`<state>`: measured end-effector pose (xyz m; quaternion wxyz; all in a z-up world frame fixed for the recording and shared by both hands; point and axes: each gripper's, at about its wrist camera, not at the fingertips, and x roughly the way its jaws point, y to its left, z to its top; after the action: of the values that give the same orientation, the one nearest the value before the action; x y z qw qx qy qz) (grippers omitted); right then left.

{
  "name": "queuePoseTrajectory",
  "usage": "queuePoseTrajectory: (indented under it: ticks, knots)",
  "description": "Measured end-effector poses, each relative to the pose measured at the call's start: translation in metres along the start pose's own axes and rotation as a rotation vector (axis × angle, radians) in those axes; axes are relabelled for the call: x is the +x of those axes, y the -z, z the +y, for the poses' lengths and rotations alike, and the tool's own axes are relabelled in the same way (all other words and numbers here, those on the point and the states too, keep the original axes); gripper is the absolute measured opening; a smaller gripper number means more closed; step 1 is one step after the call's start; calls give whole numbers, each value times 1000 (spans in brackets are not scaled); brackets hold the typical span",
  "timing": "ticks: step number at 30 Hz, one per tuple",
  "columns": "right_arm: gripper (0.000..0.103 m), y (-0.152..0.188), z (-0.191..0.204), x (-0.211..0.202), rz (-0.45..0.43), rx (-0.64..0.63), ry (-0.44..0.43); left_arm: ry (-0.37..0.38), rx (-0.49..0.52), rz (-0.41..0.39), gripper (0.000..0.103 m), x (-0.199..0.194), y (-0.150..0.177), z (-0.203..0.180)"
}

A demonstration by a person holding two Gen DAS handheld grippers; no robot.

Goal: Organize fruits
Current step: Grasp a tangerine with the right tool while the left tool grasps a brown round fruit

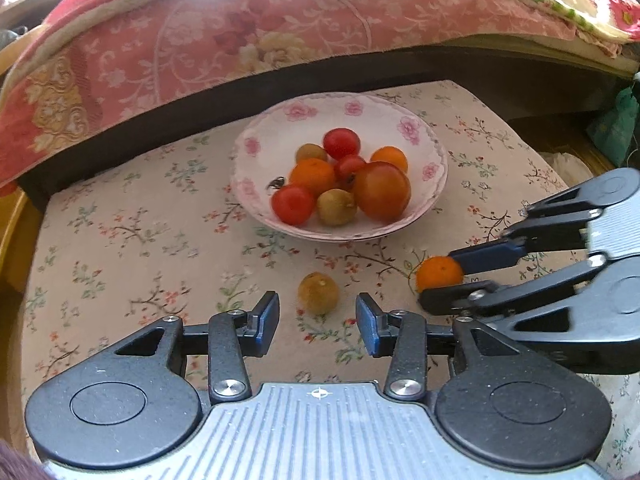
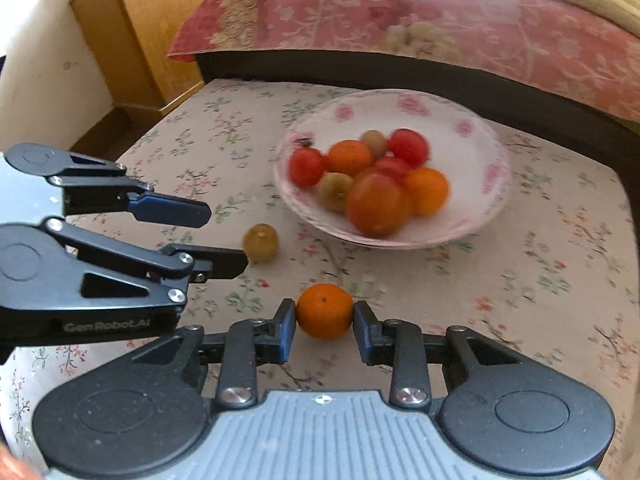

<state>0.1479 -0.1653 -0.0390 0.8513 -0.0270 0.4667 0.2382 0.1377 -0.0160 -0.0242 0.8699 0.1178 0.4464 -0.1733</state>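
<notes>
Left wrist view: left gripper [image 1: 318, 314] low in pic, jaws apart, nothing pinched. Small yellow-green fruit [image 1: 318, 293] on the flowery cloth [image 1: 120, 232], just ahead of the gap btw the two blue pads, not touched by either. Behind it, a white bowl [image 1: 432, 148] w/ pink flowers on the rim, sitting mid-cloth. In the bowl: red, orange and yellow-green round fruits in a pile, big orange-red one [image 1: 382, 191] at front right. Dark little mark on bowl's inside left, can't tell what. At right, right gripper [image 1: 440, 278] comes in from the side, clamped on a small orange [image 1: 438, 272], one pad above, one below. Orange sits down on the cloth, right of the yellow-green fruit, in front of the bowl. Pink flowery blanket [image 1: 240, 40] over a dark edge at the back.

Right wrist view: right gripper [image 2: 325, 316] squeezing the orange [image 2: 325, 311], both blue pads tight on its sides, orange resting on cloth [image 2: 520, 280]. Left gripper [image 2: 224, 236] in from the left, jaws spread. Yellow-green fruit [image 2: 261, 242] just past its tips, near the lower one, loose. Bowl [image 2: 472, 216] w/ fruit pile further back, a bit blurry. Wood cupboard [image 2: 152, 20] far left, pink blanket [image 2: 440, 12] behind.
</notes>
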Motion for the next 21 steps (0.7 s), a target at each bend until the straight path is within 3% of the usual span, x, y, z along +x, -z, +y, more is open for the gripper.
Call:
queuePoseTrajectory:
  ticks: [5, 11, 21]
  knots:
    - [35, 6, -11, -5, 9, 24, 3, 10, -37, 21, 48, 22, -5, 1]
    - [35, 8, -20, -7, 15, 36, 11, -14, -53, 23, 33, 29, -5, 1]
    - [35, 15, -13, -17, 21, -5, 0, -7, -9, 41, 32, -2, 12, -17]
